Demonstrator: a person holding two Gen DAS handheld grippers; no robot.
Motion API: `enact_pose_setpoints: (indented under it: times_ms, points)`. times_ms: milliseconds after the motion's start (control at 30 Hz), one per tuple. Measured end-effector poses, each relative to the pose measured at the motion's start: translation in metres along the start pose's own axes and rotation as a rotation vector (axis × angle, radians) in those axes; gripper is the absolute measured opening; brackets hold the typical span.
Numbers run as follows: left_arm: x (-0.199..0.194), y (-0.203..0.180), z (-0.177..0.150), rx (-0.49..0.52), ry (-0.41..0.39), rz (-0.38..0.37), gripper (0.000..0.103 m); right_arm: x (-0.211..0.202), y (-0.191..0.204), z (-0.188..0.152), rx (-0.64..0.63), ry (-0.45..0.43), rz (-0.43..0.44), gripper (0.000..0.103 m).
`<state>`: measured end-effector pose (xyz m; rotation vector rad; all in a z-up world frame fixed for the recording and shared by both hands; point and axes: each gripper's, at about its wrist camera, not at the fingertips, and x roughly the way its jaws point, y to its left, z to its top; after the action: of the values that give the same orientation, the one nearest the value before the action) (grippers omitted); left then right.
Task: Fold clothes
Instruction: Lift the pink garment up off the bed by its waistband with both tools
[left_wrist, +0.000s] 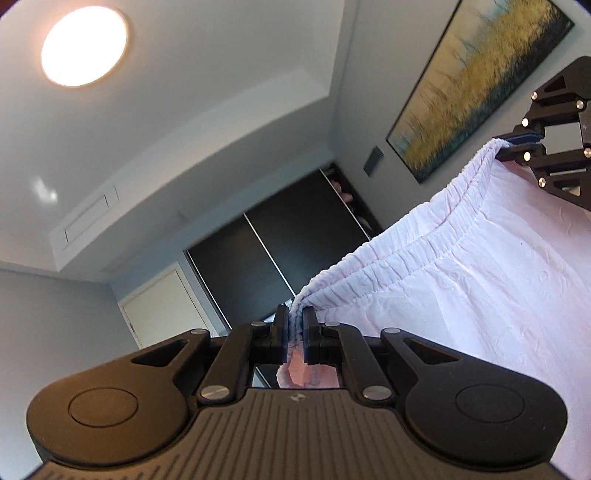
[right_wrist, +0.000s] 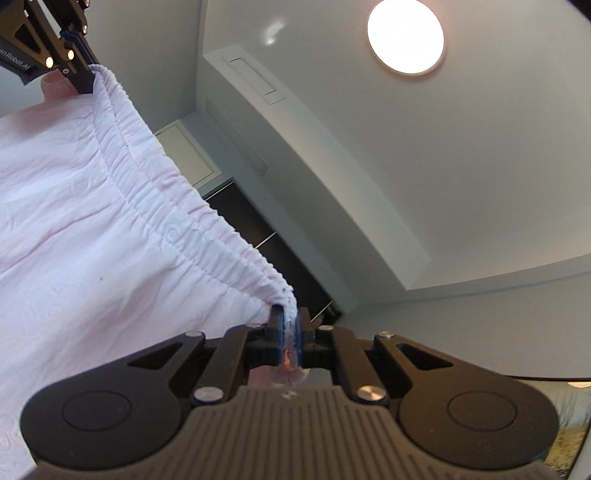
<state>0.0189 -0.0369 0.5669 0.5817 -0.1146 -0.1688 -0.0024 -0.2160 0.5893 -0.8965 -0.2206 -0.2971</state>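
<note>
Ceiling (left_wrist: 221, 110) fills most of both wrist views, round ceiling lamp (left_wrist: 84, 46) lit. Dark sliding wardrobe doors (left_wrist: 266, 266) straight ahead, framed painting of yellow reeds (left_wrist: 476, 85) on the wall to the right. Pale pink garment (left_wrist: 480, 295) hangs stretched between my two grippers, its gathered elastic waistband (left_wrist: 424, 236) running taut from one to the other, cloth draping below. Nothing between the garment and the wardrobe. My left gripper (left_wrist: 294, 332) is pinching one end of the waistband; my right gripper (right_wrist: 290, 332) is pinching the other end. Small grey wall panel (left_wrist: 373, 160) beside the painting.
</note>
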Motion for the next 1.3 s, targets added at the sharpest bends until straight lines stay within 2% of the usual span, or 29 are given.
enact_pose_setpoints:
  times_ms: [167,300,367,500,633,767,900,967,1000,1067,1133,1300]
  points:
    - [0.081,-0.017,-0.039,0.033,0.109,-0.01,0.005,0.075,0.067,-0.041,-0.054,0.082,0.106,0.007]
    - [0.136,-0.012,-0.05,0.025,0.137,0.027,0.005,0.138,0.098,-0.056,-0.066,0.103,0.121,0.007]
    - [0.159,-0.008,-0.043,0.03,0.116,0.086,0.005,0.168,0.103,-0.054,-0.06,0.086,0.079,0.007]
    - [0.177,0.013,-0.005,-0.023,-0.031,0.244,0.005,0.212,0.092,-0.029,-0.037,-0.003,-0.095,0.007]
    - [0.168,0.036,0.036,-0.039,-0.148,0.291,0.005,0.223,0.048,0.002,0.02,-0.131,-0.276,0.007]
    - [0.144,0.046,0.057,-0.005,-0.206,0.294,0.005,0.214,0.016,0.013,0.021,-0.194,-0.333,0.007]
    - [0.131,0.039,0.054,0.028,-0.182,0.251,0.006,0.201,0.002,0.007,0.023,-0.196,-0.301,0.007]
    - [0.125,0.032,0.043,0.046,-0.152,0.216,0.006,0.181,-0.01,-0.009,0.033,-0.179,-0.258,0.007]
    - [0.122,0.028,0.035,0.056,-0.128,0.191,0.006,0.159,-0.022,-0.018,0.037,-0.166,-0.222,0.007]
    - [0.118,0.017,0.017,0.088,-0.073,0.133,0.006,0.135,-0.018,-0.034,0.016,-0.132,-0.145,0.007]
    - [0.113,0.002,-0.008,0.141,-0.028,0.073,0.006,0.134,0.006,-0.061,-0.027,-0.096,-0.038,0.007]
    - [0.08,-0.044,-0.086,0.306,0.067,-0.057,0.009,0.084,0.057,-0.132,-0.092,-0.011,0.231,0.007]
